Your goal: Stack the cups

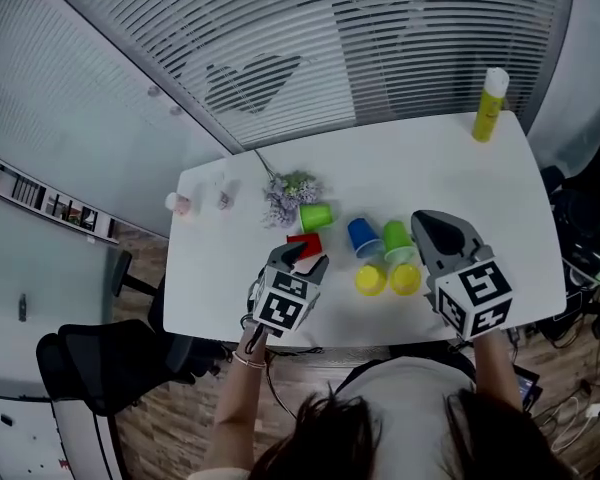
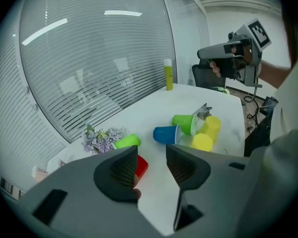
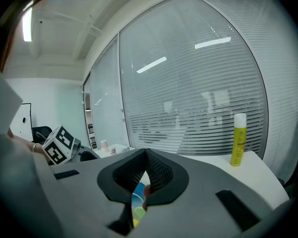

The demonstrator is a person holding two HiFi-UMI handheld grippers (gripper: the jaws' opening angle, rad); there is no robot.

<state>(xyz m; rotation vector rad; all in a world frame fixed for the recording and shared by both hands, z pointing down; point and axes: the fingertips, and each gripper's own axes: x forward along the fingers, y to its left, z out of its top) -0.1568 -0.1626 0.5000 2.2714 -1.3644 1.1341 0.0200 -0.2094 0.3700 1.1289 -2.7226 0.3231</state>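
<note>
The left gripper (image 2: 151, 158) is held with jaws spread and empty, the red cup (image 2: 141, 165) being found just beyond them on the white table (image 2: 188, 95) near the blue cup (image 2: 165, 134), while the right gripper (image 3: 145, 168) is kept pressed together on nothing

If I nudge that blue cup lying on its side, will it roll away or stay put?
The blue cup lies on its side, so it would probably roll, curving because it tapers. It looks like thin plastic: likely light, easily squashed.

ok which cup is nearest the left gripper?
The red cup, the only red one: it lies right at the tips of the open left gripper. The light green cup and blue cup lie farther off.
</note>
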